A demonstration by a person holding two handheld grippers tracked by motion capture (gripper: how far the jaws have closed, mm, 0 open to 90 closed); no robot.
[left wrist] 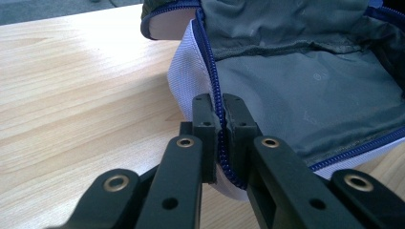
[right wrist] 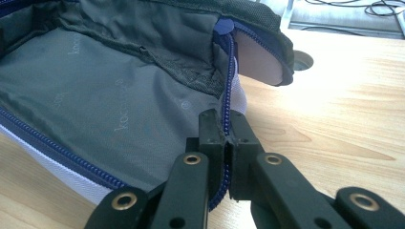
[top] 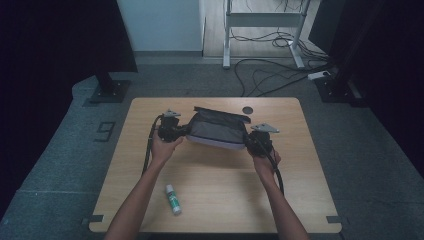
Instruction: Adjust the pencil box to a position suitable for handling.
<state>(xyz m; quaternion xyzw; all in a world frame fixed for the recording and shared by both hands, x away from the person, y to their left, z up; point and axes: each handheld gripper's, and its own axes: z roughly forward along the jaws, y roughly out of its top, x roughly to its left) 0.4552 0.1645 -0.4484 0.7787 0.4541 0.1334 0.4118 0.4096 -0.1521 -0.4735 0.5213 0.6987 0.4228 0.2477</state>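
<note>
Pouch: a grey zip pouch with a pale lilac outer side and blue zipper sits mid-desk, toward the far half, mouth gaping toward the person – grey lining on show.
Left hand-held gripper: the left hand-held gripper is clamped tight on the zipper edge at the pouch's left end; the blue teeth run straight between its jaws.
Right hand-held gripper: the right hand-held gripper pinches the zipper edge at the opposite end, jaws closed hard on the tape.
Why held so: a grip at each end, pulling apart, likely keeps the mouth stretched wide and the soft fabric from slumping (a limp pouch would fold shut on its own).
Pouch posture: the near rim looks raised off the desk rather than lying flat – how much weight still rests on the wood I cannot tell.
Glue stick: a white glue stick with a green label lies near the front edge, well apart from the pouch, between the forearms – plausibly the thing meant to go in.
Desk hole: a round cable hole sits just behind the pouch.
</note>
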